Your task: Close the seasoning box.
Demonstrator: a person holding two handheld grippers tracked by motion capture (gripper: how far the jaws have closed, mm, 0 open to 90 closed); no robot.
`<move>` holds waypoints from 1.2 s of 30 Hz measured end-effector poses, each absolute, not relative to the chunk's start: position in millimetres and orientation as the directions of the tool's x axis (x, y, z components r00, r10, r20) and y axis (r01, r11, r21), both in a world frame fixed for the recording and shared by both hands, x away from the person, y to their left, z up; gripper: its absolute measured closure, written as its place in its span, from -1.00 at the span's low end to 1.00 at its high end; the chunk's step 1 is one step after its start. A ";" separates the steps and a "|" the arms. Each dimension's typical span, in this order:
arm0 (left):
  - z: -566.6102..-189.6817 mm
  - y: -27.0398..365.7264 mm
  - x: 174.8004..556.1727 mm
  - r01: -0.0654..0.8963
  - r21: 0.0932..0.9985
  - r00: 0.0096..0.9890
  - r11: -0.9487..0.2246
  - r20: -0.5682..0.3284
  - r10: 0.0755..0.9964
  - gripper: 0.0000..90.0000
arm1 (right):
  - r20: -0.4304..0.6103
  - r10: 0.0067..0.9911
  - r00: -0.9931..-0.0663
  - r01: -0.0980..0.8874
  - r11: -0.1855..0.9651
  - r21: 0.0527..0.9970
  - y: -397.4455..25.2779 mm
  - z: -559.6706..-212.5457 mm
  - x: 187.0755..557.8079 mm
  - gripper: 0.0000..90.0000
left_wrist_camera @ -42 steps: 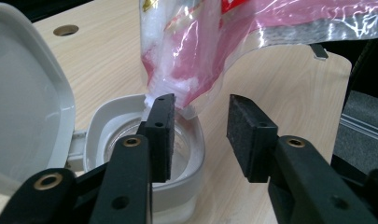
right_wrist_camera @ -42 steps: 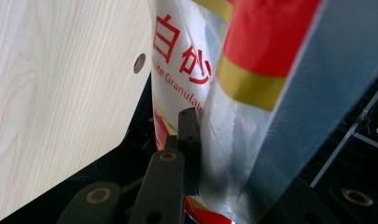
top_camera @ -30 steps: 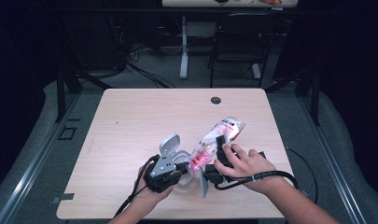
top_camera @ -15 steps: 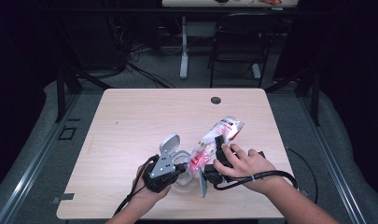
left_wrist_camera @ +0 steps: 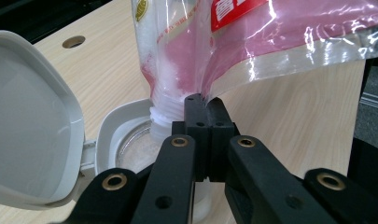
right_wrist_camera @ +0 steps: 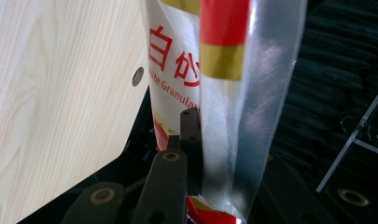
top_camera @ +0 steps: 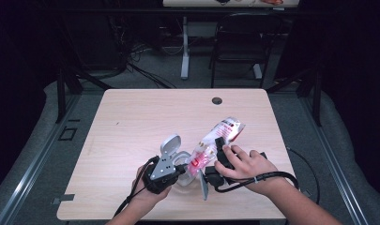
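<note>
Barely shifted since before: clear plastic sugar bag with red print (top_camera: 215,140) tilted over open round container with hinged grey lid (left_wrist_camera: 126,135), pinched by left gripper (left_wrist_camera: 201,103) low, by right gripper (right_wrist_camera: 196,116) higher.

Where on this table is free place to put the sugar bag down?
The table is bare on its left half and along the far edge around the cable hole. The near middle is crowded: the open-lidded container, the sugar bag and both grippers.
</note>
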State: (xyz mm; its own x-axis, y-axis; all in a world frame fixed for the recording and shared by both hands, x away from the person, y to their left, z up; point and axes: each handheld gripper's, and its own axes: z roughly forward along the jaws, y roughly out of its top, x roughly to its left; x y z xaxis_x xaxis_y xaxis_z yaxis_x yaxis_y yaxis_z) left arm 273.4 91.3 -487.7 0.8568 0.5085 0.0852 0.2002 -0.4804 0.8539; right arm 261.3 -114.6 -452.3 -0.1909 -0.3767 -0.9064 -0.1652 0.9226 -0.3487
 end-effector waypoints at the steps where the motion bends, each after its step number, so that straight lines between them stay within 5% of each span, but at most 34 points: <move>1: -487.7 91.5 273.3 0.200 0.854 0.857 -0.481 0.086 0.509 1.00 | -0.908 -0.376 -0.187 -0.170 0.922 -0.347 -114.6 -451.7 260.6 0.84; 36: -490.2 95.1 276.9 0.213 0.849 0.847 -0.484 0.086 0.524 1.00 | -0.902 -0.392 -0.180 -0.197 0.913 -0.357 -110.8 -446.4 251.5 0.91</move>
